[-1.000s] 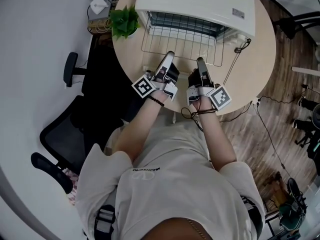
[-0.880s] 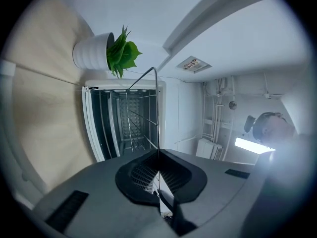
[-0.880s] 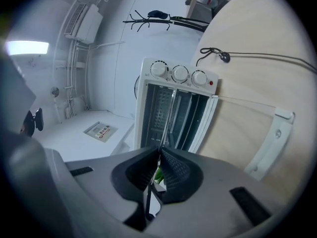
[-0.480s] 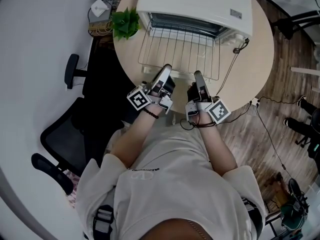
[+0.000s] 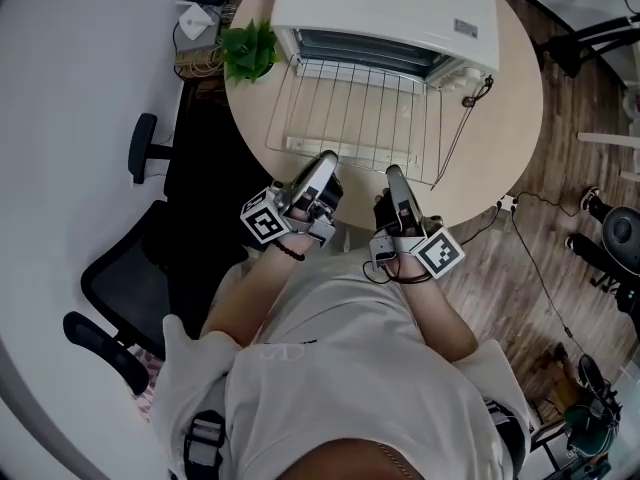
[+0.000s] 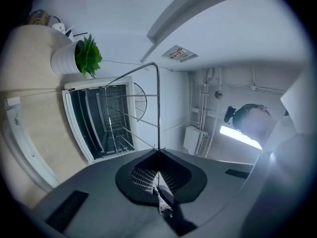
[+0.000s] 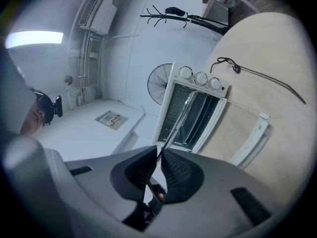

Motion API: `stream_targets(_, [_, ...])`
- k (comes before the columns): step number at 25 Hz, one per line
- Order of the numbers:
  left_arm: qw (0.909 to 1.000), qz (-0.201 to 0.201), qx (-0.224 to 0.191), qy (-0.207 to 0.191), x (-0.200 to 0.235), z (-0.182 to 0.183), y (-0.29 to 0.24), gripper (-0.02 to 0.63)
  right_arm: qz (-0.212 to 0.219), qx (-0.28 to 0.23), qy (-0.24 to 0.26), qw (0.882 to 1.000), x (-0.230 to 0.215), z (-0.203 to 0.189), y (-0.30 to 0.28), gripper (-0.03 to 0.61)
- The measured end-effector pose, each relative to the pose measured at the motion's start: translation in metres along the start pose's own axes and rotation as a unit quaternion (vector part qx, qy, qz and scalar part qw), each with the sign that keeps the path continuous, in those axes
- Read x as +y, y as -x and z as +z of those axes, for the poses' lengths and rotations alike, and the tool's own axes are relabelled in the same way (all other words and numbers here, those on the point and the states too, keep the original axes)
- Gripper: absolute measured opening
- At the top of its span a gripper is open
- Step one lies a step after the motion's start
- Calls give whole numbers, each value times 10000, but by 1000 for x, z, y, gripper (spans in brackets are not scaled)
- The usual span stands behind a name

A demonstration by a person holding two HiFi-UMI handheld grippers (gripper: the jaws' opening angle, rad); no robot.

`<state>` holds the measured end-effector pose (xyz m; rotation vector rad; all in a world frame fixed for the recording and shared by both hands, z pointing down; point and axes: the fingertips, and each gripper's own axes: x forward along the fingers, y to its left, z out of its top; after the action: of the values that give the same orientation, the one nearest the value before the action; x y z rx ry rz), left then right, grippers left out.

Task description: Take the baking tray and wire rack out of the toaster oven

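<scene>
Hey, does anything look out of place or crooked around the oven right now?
Nothing spilled or damaged. The wire rack sticks mostly out of the toaster oven, its near edge clamped by the left gripper and right gripper, roughly square to the oven.

Round, pale wood tabletop (image 5: 510, 138) with three things on it.
White oven (image 5: 385, 13) at the far edge; a potted plant (image 5: 250, 50) just beside its left corner; a thin cord (image 7: 237, 68) on the right.

The silver wire rack (image 5: 355, 118) juts mostly out of the open white toaster oven (image 5: 385, 13).
</scene>
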<state>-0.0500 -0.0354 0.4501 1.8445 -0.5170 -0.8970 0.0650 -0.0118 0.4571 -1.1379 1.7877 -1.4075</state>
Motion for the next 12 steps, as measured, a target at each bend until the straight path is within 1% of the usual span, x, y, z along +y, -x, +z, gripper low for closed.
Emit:
stream_targets(3, [9998,-161,31,-71,-20,1,-2,1,142,-16,125,9998,20,2,6,26])
stream_targets(7, [9989,-419,37,-190,-46,8,-10,0,536,-69,338,9980,51,10,5,26])
stream_targets(12, [9974,-634,-4,-354,-61,16,-24,0,638,-126,675,9956,67,22,0,29])
